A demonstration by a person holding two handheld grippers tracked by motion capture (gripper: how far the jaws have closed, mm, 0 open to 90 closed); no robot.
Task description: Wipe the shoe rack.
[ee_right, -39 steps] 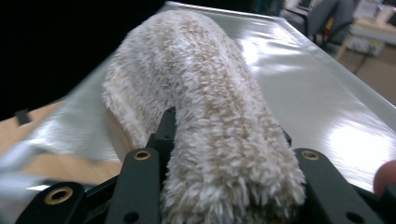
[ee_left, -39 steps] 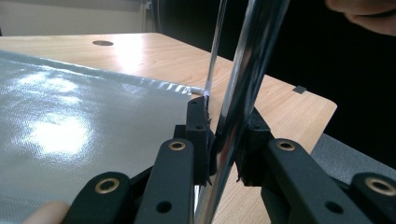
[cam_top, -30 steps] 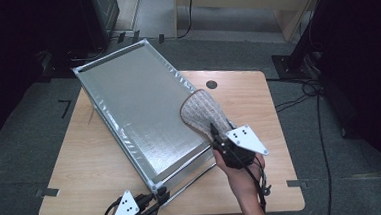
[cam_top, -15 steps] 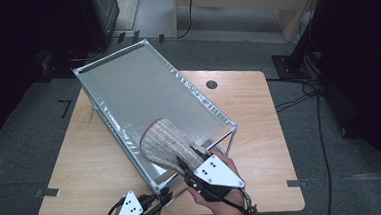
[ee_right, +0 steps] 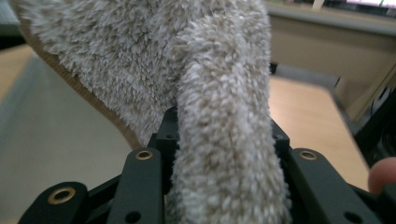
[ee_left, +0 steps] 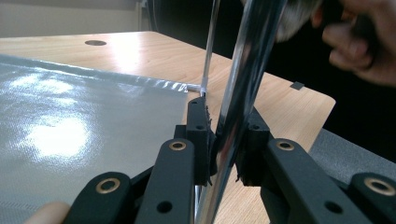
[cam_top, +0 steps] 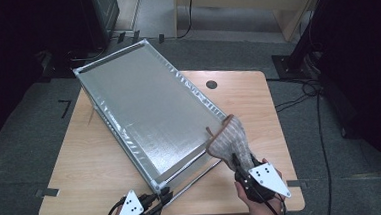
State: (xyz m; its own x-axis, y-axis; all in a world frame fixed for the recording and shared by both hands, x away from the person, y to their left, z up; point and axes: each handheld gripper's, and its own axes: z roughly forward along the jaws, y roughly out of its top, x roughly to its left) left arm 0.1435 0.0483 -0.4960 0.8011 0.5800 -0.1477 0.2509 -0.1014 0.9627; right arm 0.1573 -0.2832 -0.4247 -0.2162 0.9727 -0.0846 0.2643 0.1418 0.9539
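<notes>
The wooden table (cam_top: 107, 167) carries a large silver-covered rack (cam_top: 149, 115), set at an angle, with its near corner toward the person. The work in hand appears to be wiping this silver surface with a fluffy beige cloth (cam_top: 229, 141).

The left gripper (cam_top: 159, 198) sits at the near corner of the rack. Its jaws are clamped together on a chrome frame rod (ee_left: 233, 107), and this grip steadies the rack. Maintain this hold without shifting; a loosened grip would likely let the rack slide under wiping pressure.

The right gripper (cam_top: 238, 165) is at the rack's near right corner, closed on the cloth. In the right gripper view the cloth (ee_right: 224, 140) is pinched between the jaws as a thick fold, the remainder fanning out ahead. The cloth's free end rests at the right edge of the silver surface.

Procedure for a sound stroke:
1. Keep the cloth spread flat, not bunched.
2. Press lightly; the covering looks thin and may crease.
3. Sweep along the rack's long side, in overlapping passes.
4. Keep the jaws themselves off the surface.
</notes>
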